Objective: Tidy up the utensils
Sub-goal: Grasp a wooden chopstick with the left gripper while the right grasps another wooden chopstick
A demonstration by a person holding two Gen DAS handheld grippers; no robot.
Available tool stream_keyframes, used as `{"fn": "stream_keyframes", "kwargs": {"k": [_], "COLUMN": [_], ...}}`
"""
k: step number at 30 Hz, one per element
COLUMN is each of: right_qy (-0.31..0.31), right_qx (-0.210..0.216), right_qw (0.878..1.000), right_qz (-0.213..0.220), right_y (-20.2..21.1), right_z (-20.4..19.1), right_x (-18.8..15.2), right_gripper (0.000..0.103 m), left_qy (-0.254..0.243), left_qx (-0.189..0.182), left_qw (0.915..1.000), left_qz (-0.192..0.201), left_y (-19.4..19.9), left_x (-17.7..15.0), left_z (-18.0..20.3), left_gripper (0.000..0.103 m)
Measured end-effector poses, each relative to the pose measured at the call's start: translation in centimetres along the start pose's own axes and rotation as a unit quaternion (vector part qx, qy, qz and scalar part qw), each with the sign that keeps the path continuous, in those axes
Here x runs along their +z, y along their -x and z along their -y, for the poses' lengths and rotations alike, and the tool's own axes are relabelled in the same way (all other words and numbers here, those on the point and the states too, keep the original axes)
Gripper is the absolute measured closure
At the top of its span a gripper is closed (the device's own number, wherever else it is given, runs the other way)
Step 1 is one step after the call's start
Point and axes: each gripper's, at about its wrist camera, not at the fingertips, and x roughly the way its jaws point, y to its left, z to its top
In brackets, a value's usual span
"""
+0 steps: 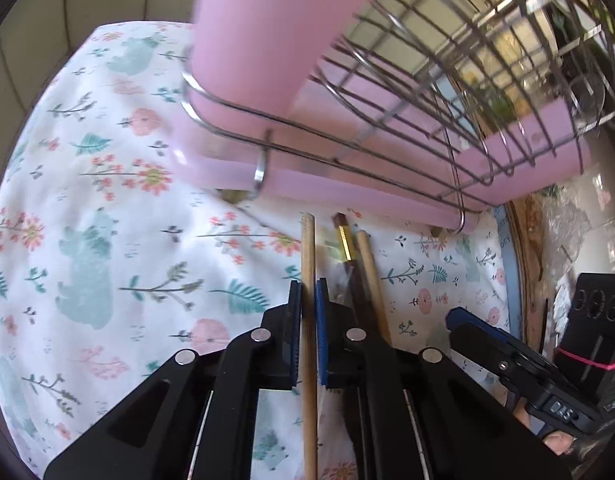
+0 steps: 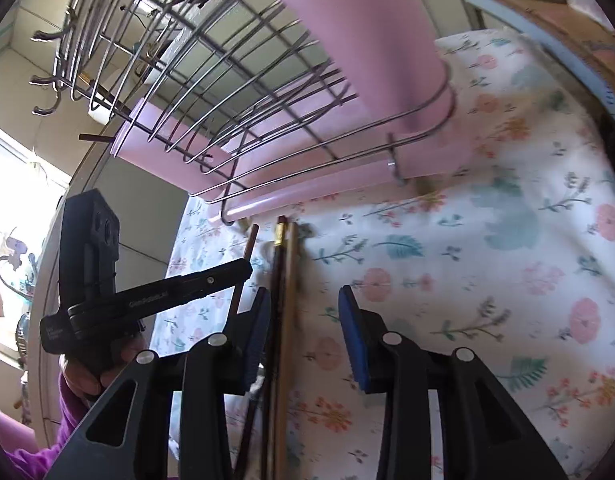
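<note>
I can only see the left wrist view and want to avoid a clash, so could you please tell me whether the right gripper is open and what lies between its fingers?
Observer: The right gripper is open, astride two chopsticks on the cloth: a dark chopstick with a gold band and a wooden chopstick.
Operator: Thank you. Are the pads pressing on them?
Observer: No. Both lie close to the pad on the picture's left, and the other stands well clear.
Operator: Is anything already in the rack?
Observer: A dark stick pokes out of the far end of the rack.
</note>
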Motion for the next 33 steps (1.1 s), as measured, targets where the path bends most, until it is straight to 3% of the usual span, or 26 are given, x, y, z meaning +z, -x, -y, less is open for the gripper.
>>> {"fn": "stream_keyframes", "kwargs": {"k": [7,17,19,33], "right_qy": [0.003,0.024,0.024,0.007], "right_qx": [-0.032,-0.078,-0.077,-0.115], "right_qw": [0.999,0.995,0.995,0.992], "right_qz": [-0.028,-0.054,-0.052,-0.053], "right_y": [-3.0,-6.4,-6.5,-3.1], "right_z": [-0.9,-2.2,-2.3,0.9], "right_x": [1.8,2.8,2.8,2.5], "right_gripper": [0.076,0.093,0.097,0.097], "left_qy": [0.007,0.012,0.013,-0.017], "left_qx": [0.015,0.035,0.036,0.061], "left_qw": [0.9997,0.9993,0.9992,0.9977], "left_qz": [0.019,0.011,0.008,-0.024], "left_y": [2.7,3.3,3.0,1.3], "left_x": [-0.5,-1.1,-1.2,-0.4], "left_z": [-2.5,-5.1,-5.2,-3.3], "left_gripper": [0.097,0.097,0.097,0.097]}}
